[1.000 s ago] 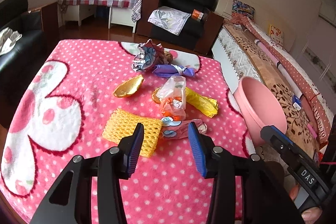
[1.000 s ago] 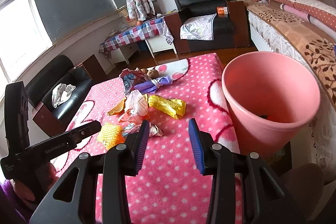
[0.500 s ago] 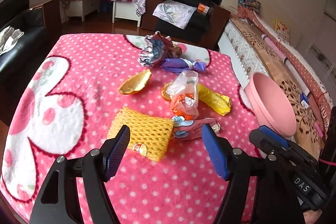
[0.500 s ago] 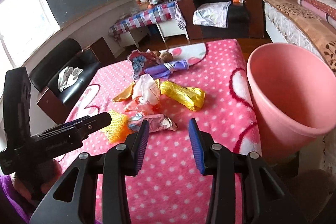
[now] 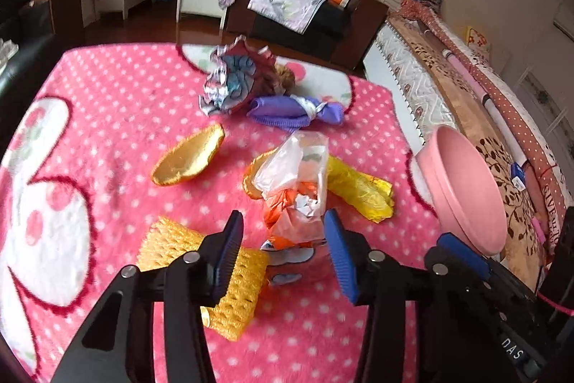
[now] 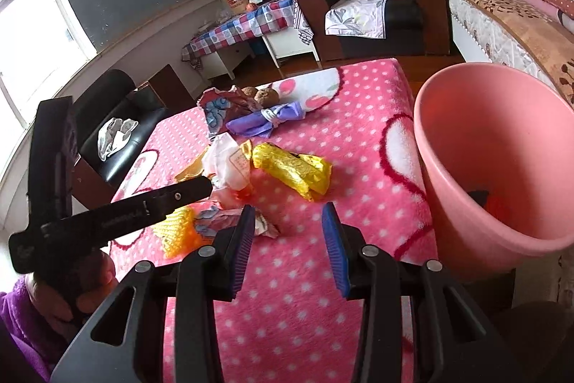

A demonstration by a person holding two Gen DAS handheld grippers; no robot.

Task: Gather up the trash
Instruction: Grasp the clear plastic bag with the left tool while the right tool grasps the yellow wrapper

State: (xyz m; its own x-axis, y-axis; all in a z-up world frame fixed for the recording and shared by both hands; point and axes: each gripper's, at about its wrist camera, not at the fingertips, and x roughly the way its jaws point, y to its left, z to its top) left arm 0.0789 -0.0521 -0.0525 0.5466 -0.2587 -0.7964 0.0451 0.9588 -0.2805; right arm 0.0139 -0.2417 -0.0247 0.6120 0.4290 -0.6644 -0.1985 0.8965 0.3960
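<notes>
The left gripper (image 5: 283,253), jaws closing, frames the clear plastic bag (image 5: 294,189) without touching. Only the right wrist view reveals the pink bin's (image 6: 502,228) inside; the right gripper (image 6: 290,246) is spread, empty.

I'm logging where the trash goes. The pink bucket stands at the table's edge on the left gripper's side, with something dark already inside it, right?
Not quite. The pink bucket stands on the right gripper's side, not the left's; the right wrist view shows it. It is at the table's edge, with something dark inside.
</notes>
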